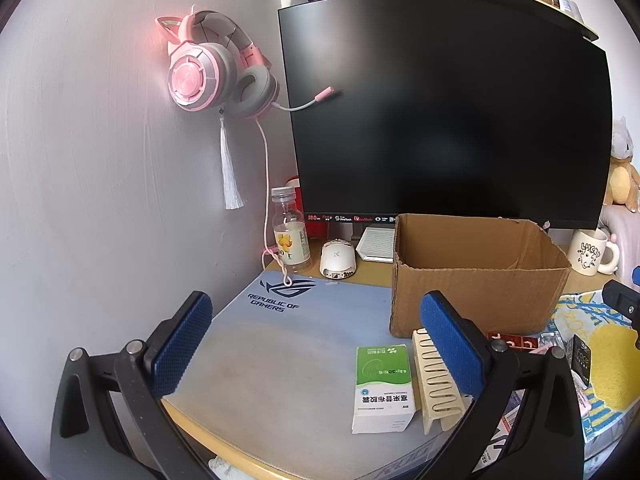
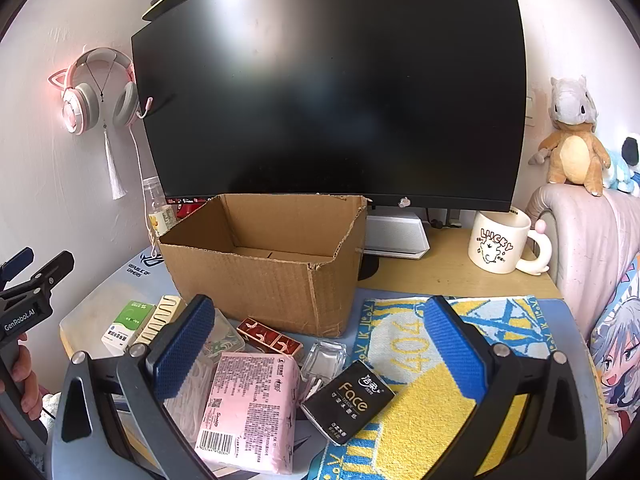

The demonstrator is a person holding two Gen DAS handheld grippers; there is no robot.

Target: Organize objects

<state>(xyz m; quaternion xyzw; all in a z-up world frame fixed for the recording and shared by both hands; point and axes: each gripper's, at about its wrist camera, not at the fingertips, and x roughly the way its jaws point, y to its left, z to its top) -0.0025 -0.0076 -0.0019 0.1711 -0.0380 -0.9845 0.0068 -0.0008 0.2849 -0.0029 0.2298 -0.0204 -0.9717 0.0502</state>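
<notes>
Both jaws spread wide: left hand-held gripper [image 1: 316,344] and right hand-held gripper [image 2: 320,346] hover empty over the worktop [image 2: 440,264]. Open cardboard box [image 2: 264,276] sits before the monitor [image 2: 332,88]; pink tissue pack [image 2: 250,404] and black Face tissue pack [image 2: 347,400] lie just in front.

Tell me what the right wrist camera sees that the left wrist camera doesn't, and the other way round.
Only the right wrist view shows the pink tissue pack, the clear glass piece and the orange plush toy in full. Only the left wrist view shows the white mouse and the whole logo on the blue desk mat. Both show the open, empty cardboard box, the dark monitor, the pink headset, the green and white medicine box, the Lucky mug and the black Face tissue pack. The left gripper and right gripper are open and hold nothing.
</notes>
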